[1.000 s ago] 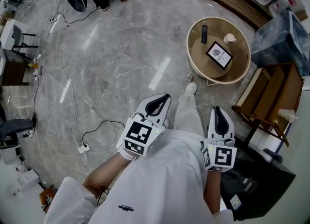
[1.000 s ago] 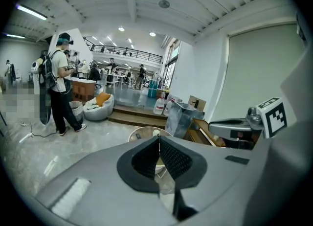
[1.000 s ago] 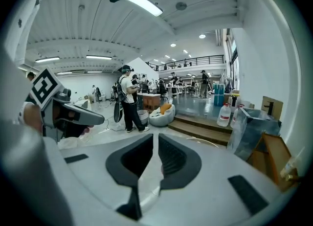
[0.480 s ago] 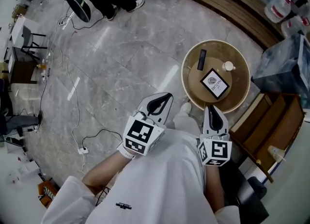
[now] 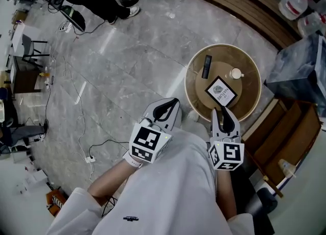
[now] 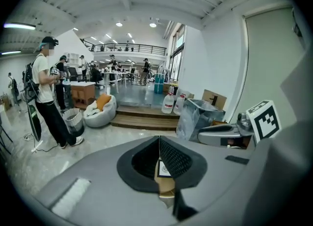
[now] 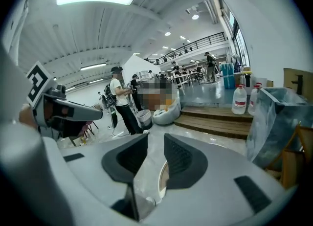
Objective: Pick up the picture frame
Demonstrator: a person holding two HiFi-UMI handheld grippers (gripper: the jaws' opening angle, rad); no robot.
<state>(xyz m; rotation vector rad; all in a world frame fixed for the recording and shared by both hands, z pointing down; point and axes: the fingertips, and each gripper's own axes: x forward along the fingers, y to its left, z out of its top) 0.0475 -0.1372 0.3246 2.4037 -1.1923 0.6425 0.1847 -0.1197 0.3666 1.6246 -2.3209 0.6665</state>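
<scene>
- The picture frame [image 5: 220,92] lies flat on the round wooden counter [image 5: 192,70], right of centre in the head view; its dark border surrounds a white sheet with a printed mark.
- On the same counter a dark remote [image 5: 206,66] lies up and to the left of the frame, and a small white cup [image 5: 235,73] stands up and to the right of it; neither touches the frame.
- The right claw [image 5: 223,111] sits just below the frame in the head view and points at it without touching it. Its jaws are opening, and the right gripper view [image 7: 155,143] shows only the grey floor [image 7: 146,171] and the counter's pale rim between them.
- The left claw [image 5: 174,101] is at the centre of the head view, over the marble floor left of the counter. Its jaws are pressed together with nothing in them [image 6: 158,141].
- Below those jaws, the left gripper view shows a strip of the frame [image 6: 164,169].
</scene>
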